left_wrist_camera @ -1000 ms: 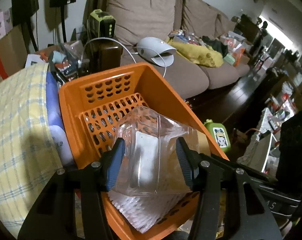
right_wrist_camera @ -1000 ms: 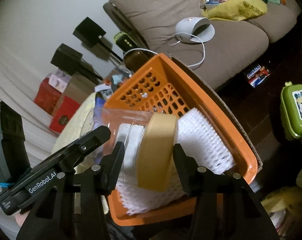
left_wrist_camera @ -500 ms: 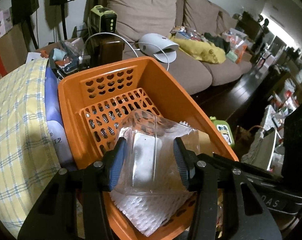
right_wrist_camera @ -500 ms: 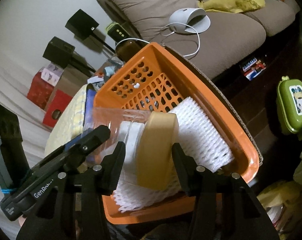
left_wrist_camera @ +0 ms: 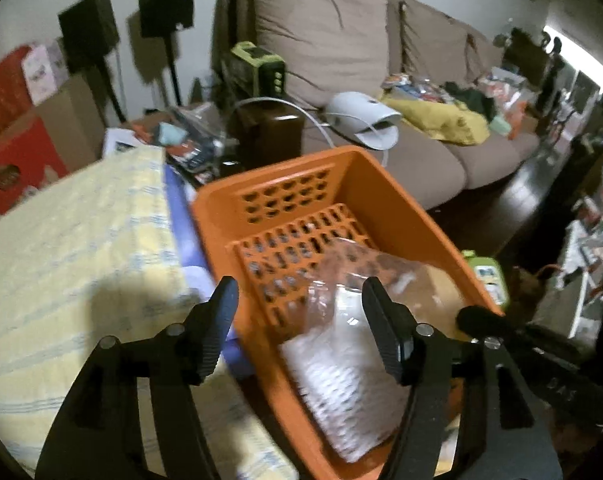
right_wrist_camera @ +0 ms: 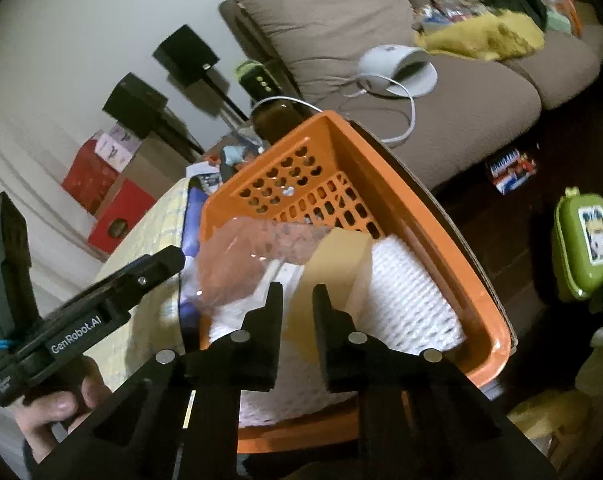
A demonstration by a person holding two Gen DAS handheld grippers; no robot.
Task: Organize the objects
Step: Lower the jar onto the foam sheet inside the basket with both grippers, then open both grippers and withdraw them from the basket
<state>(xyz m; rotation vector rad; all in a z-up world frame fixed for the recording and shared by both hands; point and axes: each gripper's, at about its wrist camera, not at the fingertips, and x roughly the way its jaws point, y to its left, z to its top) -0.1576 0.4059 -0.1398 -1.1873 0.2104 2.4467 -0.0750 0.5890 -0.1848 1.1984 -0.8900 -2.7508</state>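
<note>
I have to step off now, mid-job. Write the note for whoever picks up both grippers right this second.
Left gripper: jaws opening, nothing between the pads; the clear jar sits just past them.
Right gripper: jaws closing, nearly together, in front of the jar's tan lid; whether they pinch it I cannot tell.
Things: the jar lies on its side on white foam netting inside the orange basket.
Done: jar is in the basket.
Left: draw both grippers clear, then look for the next item.
</note>
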